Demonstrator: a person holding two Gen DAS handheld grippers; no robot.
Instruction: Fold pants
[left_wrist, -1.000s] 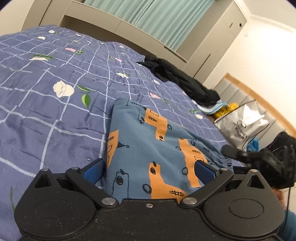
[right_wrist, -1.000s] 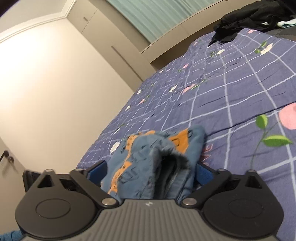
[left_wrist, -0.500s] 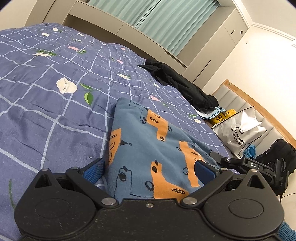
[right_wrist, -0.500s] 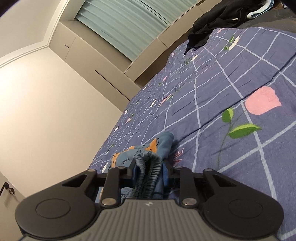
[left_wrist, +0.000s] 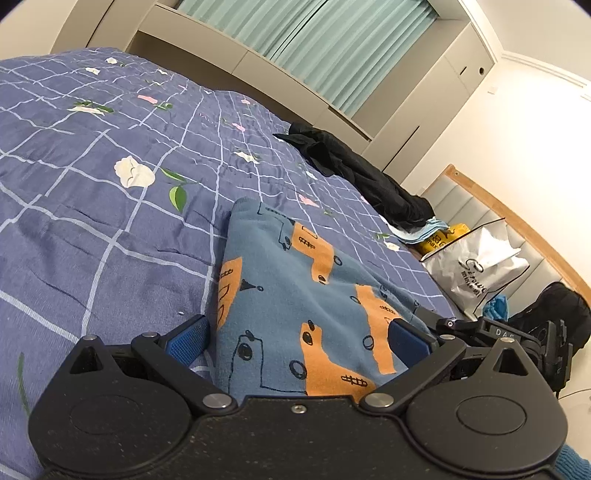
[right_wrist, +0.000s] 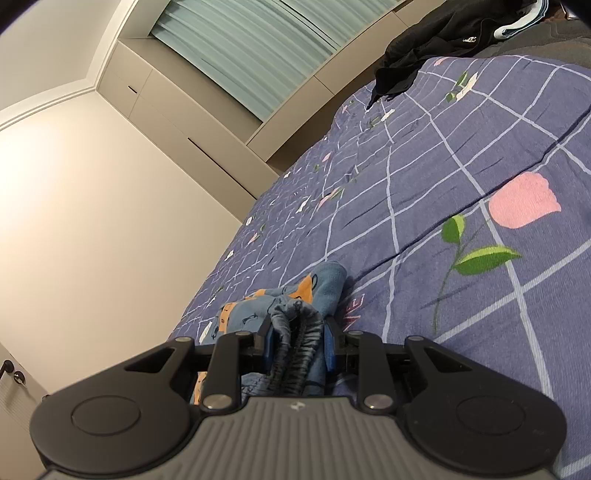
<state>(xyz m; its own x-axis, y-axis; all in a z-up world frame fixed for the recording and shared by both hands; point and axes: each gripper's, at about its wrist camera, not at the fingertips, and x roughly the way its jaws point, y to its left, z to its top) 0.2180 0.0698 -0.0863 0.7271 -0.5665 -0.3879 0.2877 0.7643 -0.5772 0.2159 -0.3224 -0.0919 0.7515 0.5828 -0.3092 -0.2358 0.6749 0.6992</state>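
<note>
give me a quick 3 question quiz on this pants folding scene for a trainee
1. True or false: the left gripper is clamped shut on the blue patterned pants.
2. Multiple choice: what is the right gripper shut on? A) a bunched, gathered edge of the pants B) the black clothing C) a fold of the purple checked bedspread
3. Fill in: beyond the pants in the left wrist view, past the black clothing at the far edge of the bedspread, stands a white ____ with printed lettering.

Key: 1 false, its fingers are spread wide either side of the cloth; 2 A; 3 bag.
</note>
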